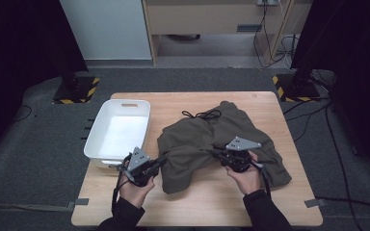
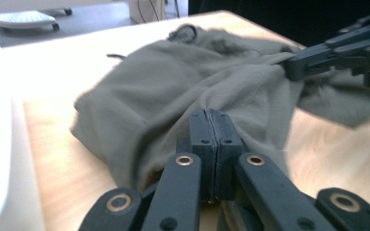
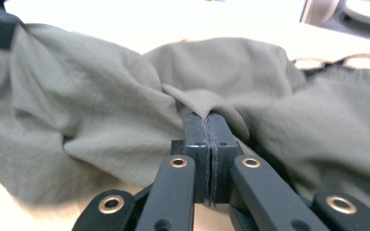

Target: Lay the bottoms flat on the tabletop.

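Note:
An olive-green garment [image 1: 207, 139] with a black drawstring [image 1: 202, 115] lies crumpled on the wooden table [image 1: 139, 207]. My left gripper [image 1: 163, 158] sits at the garment's near left edge, and in the left gripper view its jaws [image 2: 213, 115] are pressed together on a pinch of the cloth [image 2: 173, 91]. My right gripper [image 1: 211, 152] reaches in from the right toward the garment's middle. In the right gripper view it [image 3: 207, 118] is shut on a raised fold of the fabric [image 3: 101, 110]. The cloth is pulled into ridges between the two grips.
A white plastic bin [image 1: 92, 139] stands at the table's left edge, close to my left hand. Black stands with yellow-striped bases [image 1: 77, 89] sit on the floor beyond the table, and cables [image 1: 337, 144] trail on the right.

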{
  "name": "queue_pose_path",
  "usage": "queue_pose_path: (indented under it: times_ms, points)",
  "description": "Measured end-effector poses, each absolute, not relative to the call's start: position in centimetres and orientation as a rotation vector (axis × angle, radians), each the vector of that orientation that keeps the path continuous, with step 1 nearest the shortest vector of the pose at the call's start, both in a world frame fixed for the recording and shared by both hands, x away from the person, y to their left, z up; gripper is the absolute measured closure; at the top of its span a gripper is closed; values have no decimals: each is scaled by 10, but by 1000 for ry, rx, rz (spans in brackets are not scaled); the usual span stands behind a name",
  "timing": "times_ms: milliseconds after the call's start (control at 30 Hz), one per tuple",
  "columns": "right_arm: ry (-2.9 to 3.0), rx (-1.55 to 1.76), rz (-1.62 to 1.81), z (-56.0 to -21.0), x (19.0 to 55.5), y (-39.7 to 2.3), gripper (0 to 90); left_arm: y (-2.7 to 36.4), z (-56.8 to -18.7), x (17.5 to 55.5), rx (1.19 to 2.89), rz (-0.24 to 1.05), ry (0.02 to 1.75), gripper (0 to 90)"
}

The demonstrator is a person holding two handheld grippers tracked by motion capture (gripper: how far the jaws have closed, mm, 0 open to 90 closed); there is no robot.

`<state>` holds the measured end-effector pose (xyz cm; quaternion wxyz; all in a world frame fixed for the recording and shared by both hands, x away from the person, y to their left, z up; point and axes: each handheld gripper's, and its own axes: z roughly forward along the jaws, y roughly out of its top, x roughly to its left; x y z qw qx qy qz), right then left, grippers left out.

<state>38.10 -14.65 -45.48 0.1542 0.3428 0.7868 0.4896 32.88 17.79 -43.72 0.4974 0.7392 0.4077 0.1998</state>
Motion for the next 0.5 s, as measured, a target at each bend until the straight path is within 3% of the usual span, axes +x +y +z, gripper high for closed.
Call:
queue_pose_path:
  times_ms: [200, 333, 500]
  points:
    - [2252, 1099, 1321, -451, 420, -128, 883, 172, -459, 362, 1879, 513, 1076, 891]
    - [2272, 1152, 1227, -471, 441, -115, 799, 165, -480, 370, 1985, 558, 1093, 863]
    - [2234, 1131, 1232, -477, 440, -111, 666, 171, -477, 362, 1941, 548, 1093, 716]
